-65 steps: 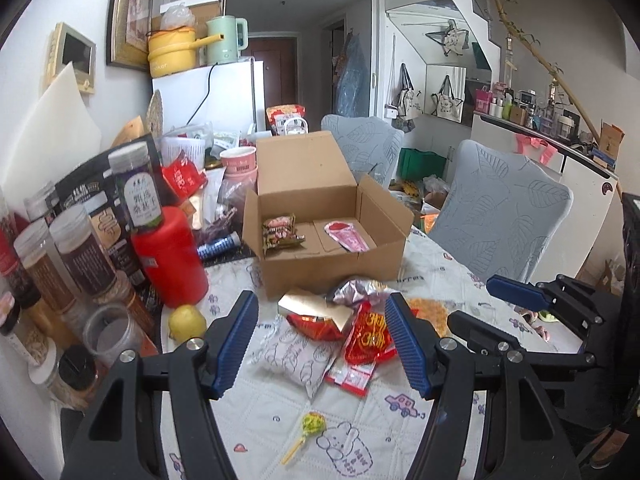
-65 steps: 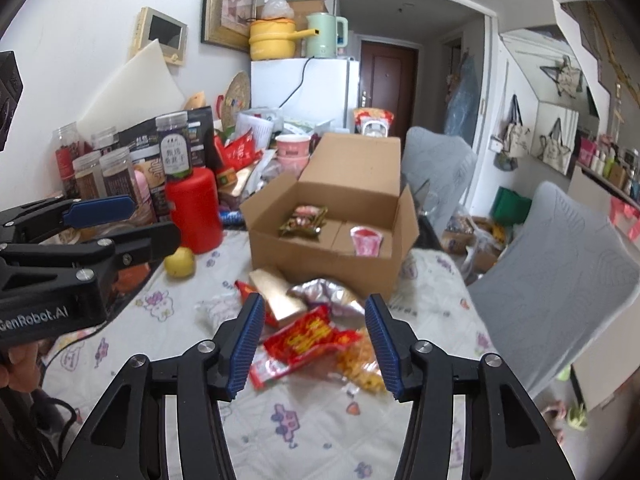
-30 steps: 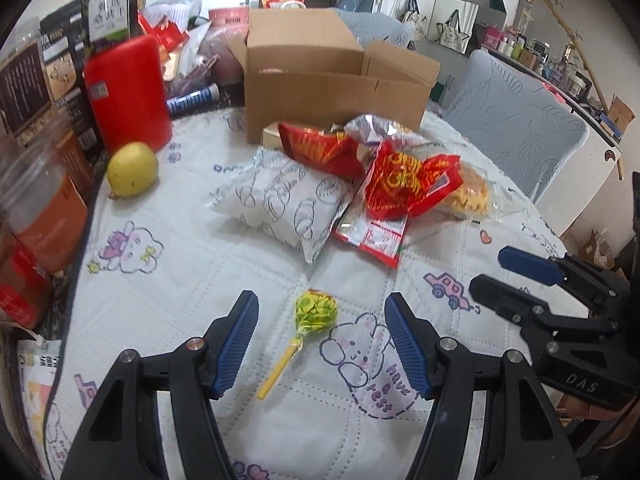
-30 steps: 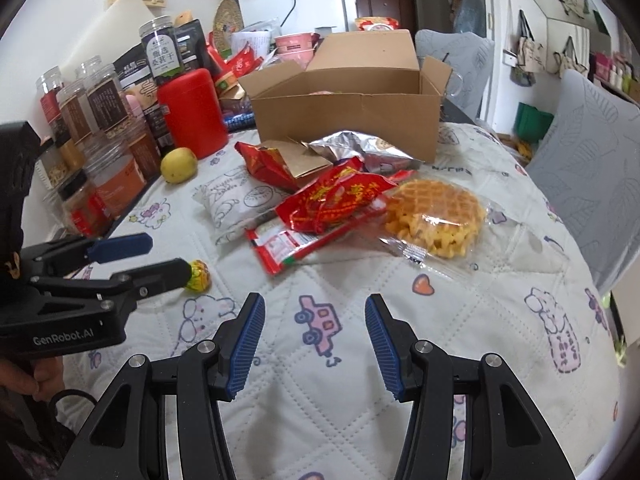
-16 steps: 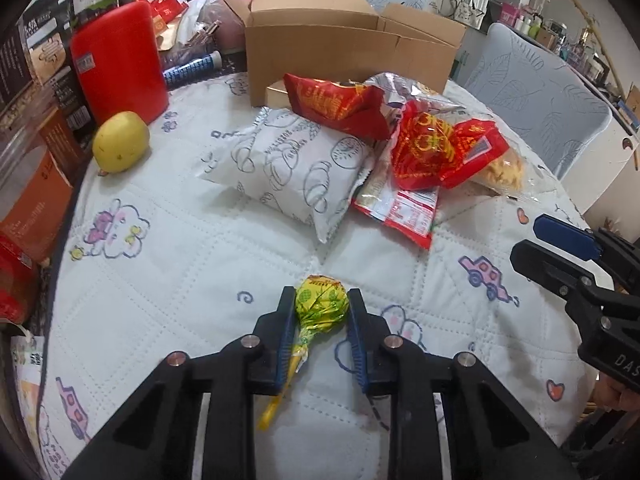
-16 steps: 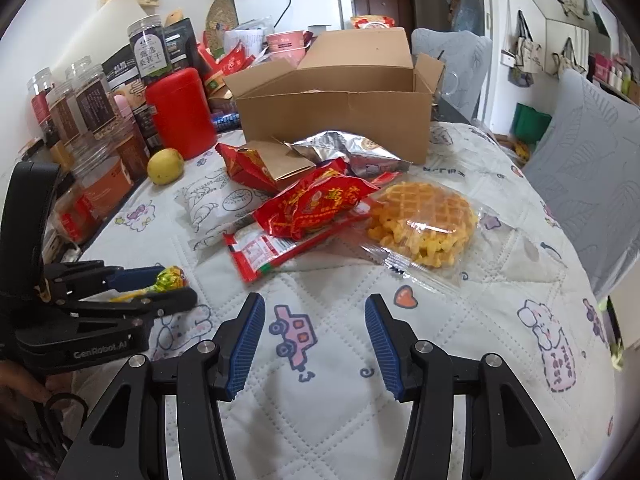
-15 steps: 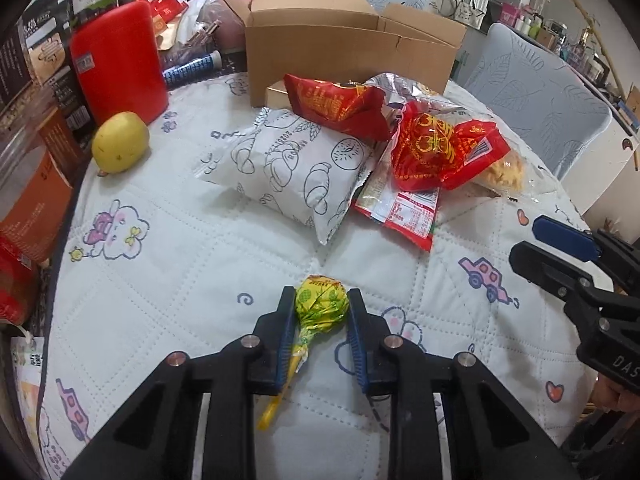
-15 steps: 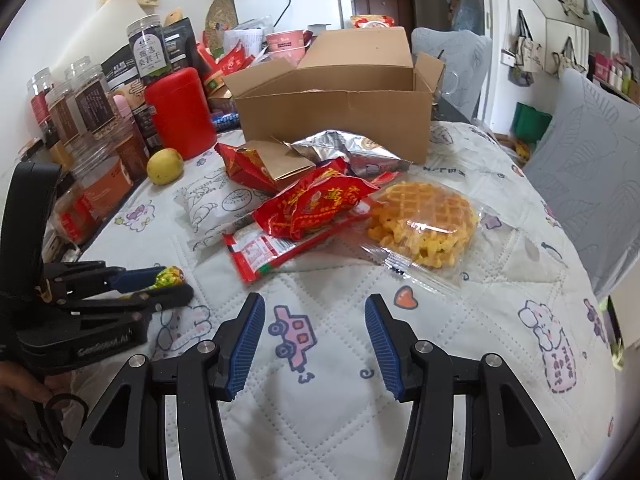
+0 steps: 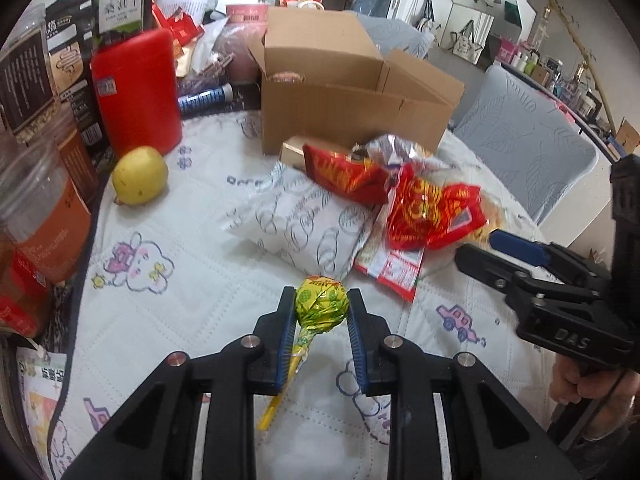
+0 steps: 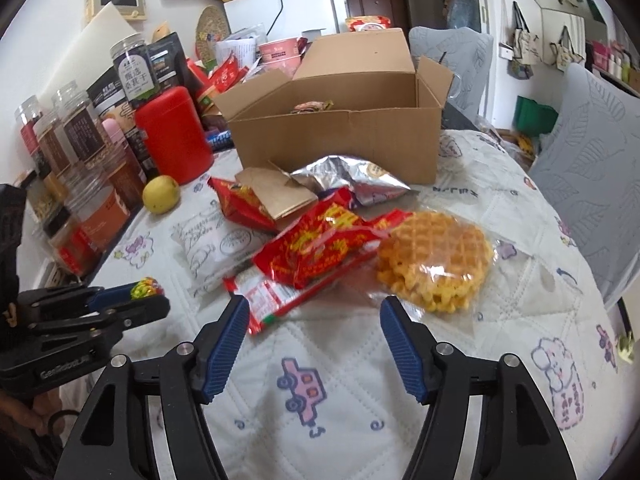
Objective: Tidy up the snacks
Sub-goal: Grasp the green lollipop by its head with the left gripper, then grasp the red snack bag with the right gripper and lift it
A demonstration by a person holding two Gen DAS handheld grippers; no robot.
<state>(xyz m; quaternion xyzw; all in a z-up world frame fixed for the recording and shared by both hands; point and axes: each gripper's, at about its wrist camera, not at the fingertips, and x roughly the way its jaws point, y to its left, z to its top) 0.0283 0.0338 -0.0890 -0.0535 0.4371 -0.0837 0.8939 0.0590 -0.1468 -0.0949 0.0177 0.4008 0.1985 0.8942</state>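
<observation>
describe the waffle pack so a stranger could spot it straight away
Start at the open cardboard box on the quilted table. Nearer the camera lies a heap of snack bags; the waffle pack is at its right edge, beside a red bag. It alone is clear, showing round golden gridded waffles.

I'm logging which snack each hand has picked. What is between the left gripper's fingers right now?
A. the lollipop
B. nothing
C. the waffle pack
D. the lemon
A: the left gripper is shut on the lollipop, its blue pads pressing the yellow-green wrapped head from both sides, the stick hanging below; the waffle pack and the lemon lie on the table.
</observation>
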